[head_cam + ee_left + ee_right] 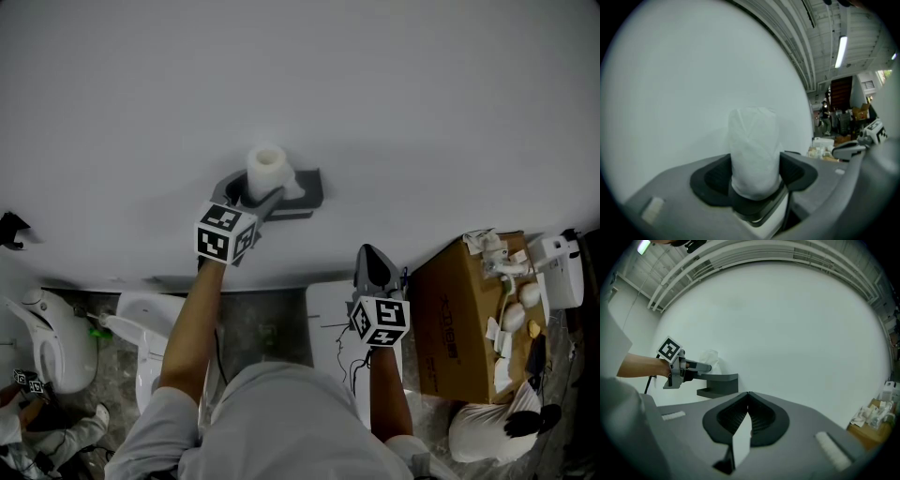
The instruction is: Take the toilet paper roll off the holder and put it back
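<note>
While the left gripper (255, 199) clamps the toilet paper roll (267, 169) at the holder (309, 192), centre frame, the right gripper (375, 264) is closed, empty.

a brown cardboard box (457, 323) stands below the white wall (300, 84), with white fixtures (47, 342) well apart from it.

A dark grey wall-mounted holder (302, 195) juts from the white wall, and the white toilet paper roll (267, 172) stands upright at its left end. Below the holder lies a mottled grey stone floor (253, 328). On it, down and right of the holder, sits a brown cardboard box (450, 323); down and left, a white ceramic toilet (141, 323); straight below, a flat white panel (328, 319)
</note>
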`<state>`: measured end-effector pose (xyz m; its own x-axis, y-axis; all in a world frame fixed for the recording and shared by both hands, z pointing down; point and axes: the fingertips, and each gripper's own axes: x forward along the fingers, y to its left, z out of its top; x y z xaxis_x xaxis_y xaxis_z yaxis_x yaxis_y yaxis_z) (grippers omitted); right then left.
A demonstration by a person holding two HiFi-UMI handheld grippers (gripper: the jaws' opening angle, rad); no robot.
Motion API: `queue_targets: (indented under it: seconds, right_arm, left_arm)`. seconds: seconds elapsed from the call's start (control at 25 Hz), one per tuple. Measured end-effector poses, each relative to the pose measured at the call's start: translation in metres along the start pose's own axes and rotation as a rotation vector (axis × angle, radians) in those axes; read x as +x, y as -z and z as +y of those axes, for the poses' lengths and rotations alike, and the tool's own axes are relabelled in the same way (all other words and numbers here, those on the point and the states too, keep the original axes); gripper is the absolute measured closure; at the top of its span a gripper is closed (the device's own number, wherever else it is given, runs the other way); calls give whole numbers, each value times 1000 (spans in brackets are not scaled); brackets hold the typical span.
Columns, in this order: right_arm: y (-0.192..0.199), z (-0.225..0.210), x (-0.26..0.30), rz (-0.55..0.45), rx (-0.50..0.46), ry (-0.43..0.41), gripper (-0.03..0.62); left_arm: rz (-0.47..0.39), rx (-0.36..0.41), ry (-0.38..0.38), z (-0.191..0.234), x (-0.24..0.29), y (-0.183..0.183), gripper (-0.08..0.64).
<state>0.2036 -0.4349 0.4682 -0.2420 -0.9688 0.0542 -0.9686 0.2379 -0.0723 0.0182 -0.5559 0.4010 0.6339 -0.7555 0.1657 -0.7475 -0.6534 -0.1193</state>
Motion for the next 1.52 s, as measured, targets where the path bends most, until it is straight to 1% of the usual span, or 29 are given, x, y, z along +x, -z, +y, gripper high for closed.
queue_targets:
  seconds: [0.12,0.52,0.88,1.2,1.32,1.44,1.52]
  right_arm:
    - [0,-2,-2,-3,7,3,592]
    - [0,-3,-4,-3,10,0,591]
    - [-1,-3,-13,-8,15,3,591]
    - [-2,4,-14,-12,20,-13,591]
    - [1,8,-15,-6,22,-21,592]
    - [2,14,-15,-8,25,-34,591]
    - [1,17,-15,-3,9,-40,592]
  left_arm:
    - [3,-3,0,-1,0,1,256]
    - [12,-11,10,-5,-1,3,204]
    - [-7,2,-9,-7,-10,-7,193]
    - [-22,13,-29,-8,-28,-14,192]
    - [-35,18,-45,-9,-39,-19,202]
    - [-43,4,-64,-8,-51,-21,255]
    - [-44,0,-76,-9,-59,-20,277]
